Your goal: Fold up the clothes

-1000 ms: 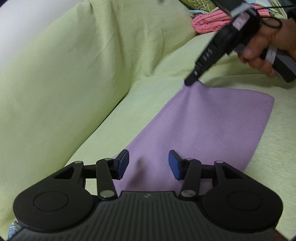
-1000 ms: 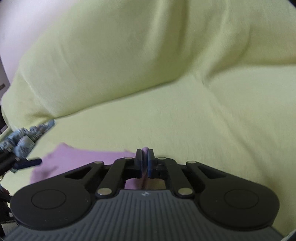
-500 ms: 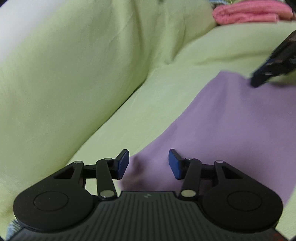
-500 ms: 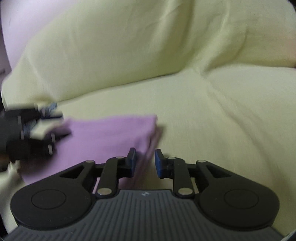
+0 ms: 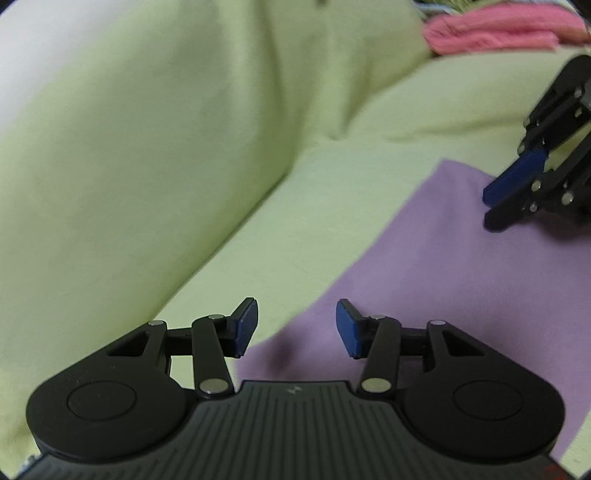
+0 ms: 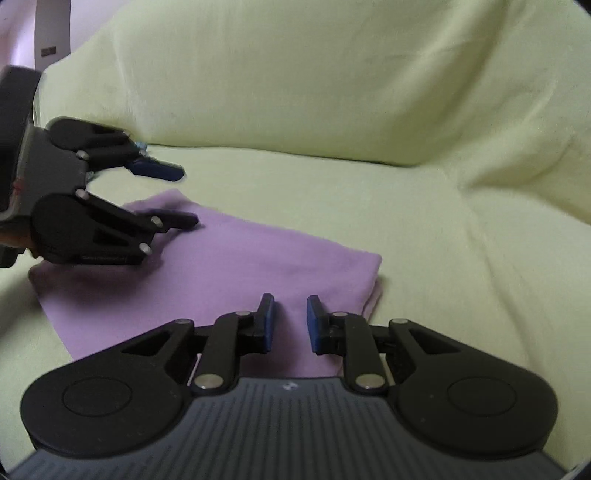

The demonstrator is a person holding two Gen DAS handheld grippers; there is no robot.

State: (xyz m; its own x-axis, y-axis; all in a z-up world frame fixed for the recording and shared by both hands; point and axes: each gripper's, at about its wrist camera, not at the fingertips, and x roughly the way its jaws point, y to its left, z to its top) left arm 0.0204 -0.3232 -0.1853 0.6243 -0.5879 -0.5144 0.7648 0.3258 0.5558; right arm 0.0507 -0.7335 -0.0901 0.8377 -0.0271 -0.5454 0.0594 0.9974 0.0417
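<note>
A folded purple cloth (image 5: 443,266) lies flat on the light green sofa seat; it also shows in the right wrist view (image 6: 221,266). My left gripper (image 5: 297,328) is open and empty, low over the cloth's near left corner; it also shows in the right wrist view (image 6: 186,195). My right gripper (image 6: 290,323) is open and empty, just above the cloth near its folded right edge; it also shows at the right of the left wrist view (image 5: 491,206), over the cloth's far end.
The sofa's green back cushions (image 6: 295,81) rise behind the seat (image 6: 461,258). A pink folded cloth (image 5: 491,31) lies on the far end of the sofa. A pale wall (image 6: 22,29) shows at the upper left.
My right gripper has let go of the cloth's corner, opened, and pulled back. The cloth now lies folded flat. My left gripper stayed open and shifted left.
</note>
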